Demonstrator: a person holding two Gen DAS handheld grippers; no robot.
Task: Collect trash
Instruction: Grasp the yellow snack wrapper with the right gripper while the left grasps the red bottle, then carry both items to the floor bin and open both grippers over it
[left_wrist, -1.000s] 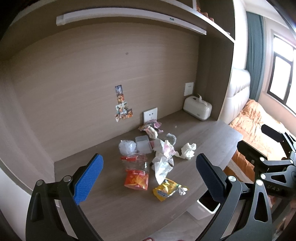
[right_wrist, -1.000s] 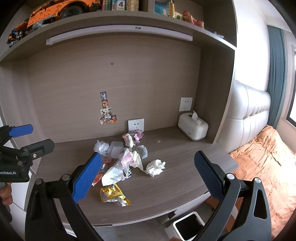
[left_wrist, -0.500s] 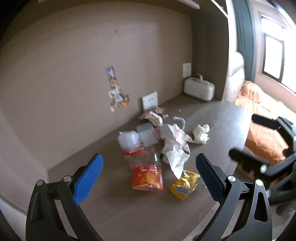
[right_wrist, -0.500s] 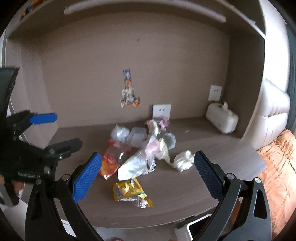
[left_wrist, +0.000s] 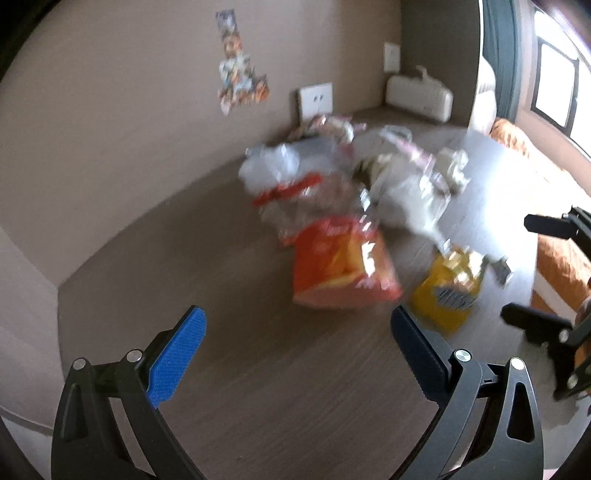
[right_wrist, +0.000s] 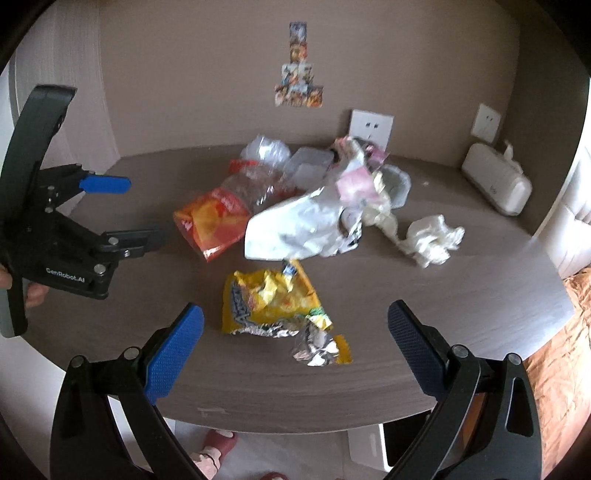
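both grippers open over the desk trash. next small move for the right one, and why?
Probably lower the right gripper onto the yellow snack wrapper. Its jaws are wide open and empty, and the wrapper lies apart from the pile, nearest the desk's front edge, roughly centred between the fingers. The left gripper faces the orange chip bag.

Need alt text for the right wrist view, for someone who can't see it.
Open right gripper hovers over a crumpled yellow snack bag on a wooden desk; an orange bag and white wrappers lie behind it.
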